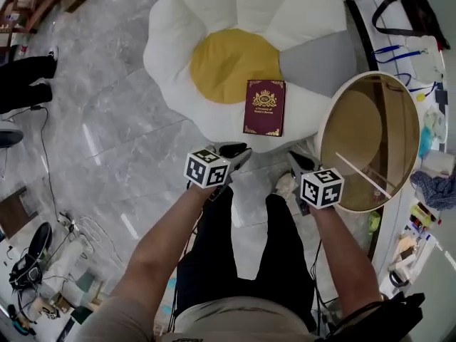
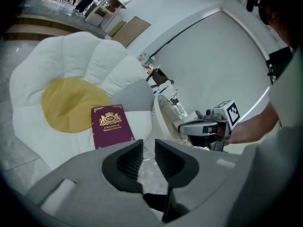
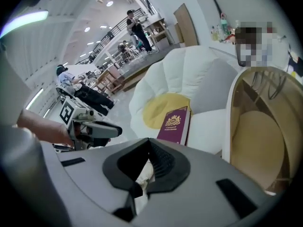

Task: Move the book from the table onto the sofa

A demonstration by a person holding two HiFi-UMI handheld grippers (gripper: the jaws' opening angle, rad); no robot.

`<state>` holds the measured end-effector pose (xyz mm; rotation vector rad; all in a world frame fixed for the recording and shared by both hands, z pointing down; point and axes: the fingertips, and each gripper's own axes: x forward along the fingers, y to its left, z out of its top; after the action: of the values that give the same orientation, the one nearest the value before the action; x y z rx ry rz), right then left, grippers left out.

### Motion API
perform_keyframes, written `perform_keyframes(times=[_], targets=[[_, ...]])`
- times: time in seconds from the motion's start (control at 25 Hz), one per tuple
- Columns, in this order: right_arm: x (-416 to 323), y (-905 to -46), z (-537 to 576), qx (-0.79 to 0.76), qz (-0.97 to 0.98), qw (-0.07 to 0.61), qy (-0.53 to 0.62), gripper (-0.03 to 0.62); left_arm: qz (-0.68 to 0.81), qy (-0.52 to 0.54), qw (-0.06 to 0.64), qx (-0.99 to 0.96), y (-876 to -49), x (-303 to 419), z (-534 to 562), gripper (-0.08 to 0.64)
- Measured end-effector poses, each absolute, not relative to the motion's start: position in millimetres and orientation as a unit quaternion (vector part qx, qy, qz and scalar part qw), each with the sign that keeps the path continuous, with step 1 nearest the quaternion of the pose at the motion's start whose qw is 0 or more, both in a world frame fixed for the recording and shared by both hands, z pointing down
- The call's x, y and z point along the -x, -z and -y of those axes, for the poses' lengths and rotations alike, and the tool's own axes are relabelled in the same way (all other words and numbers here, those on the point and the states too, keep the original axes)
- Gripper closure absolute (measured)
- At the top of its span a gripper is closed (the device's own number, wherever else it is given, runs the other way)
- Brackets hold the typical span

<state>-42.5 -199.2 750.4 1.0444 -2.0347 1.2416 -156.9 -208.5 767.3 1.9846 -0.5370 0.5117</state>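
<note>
A dark red book [image 1: 265, 107] with gold print lies flat on the front petal of the flower-shaped sofa [image 1: 214, 20], white with a yellow centre. The book [image 2: 111, 125] shows ahead of both cameras, as does the book [image 3: 174, 124] in the right gripper view. My left gripper [image 1: 235, 152] hangs just short of the sofa's front edge, its jaws [image 2: 148, 150] a small gap apart with nothing between them. My right gripper [image 1: 298, 164] is beside it near the round table, its jaws [image 3: 148, 148] pressed together and empty. Neither touches the book.
A round table [image 1: 324, 120] with a white rim and amber glass top stands right of the sofa. A grey cushion [image 1: 317, 63] lies on the sofa's right side. Cables and a power strip [image 1: 64, 234] lie on the marble floor at left. Another person's legs [image 1: 25, 77] are far left.
</note>
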Motion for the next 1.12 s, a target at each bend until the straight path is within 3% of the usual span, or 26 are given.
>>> perform_keyframes(times=[0.16, 0.68, 1.12], targets=[[40.0, -674.8, 165.4, -0.363, 0.781, 0.268, -0.432, 0.58, 0.224, -0.202, 0.474, -0.827, -683.9, 149.9, 179.6, 0.551], [19.1, -453.2, 83.5, -0.351, 0.837, 0.218, -0.357, 0.58, 0.188, -0.182, 0.379, -0.887, -424.2, 112.4, 87.6, 0.552], [20.2, -344.6, 61.6, -0.33, 0.881, 0.218, -0.261, 0.58, 0.169, -0.156, 0.301, -0.925, -304.3, 91.1, 51.6, 0.552]])
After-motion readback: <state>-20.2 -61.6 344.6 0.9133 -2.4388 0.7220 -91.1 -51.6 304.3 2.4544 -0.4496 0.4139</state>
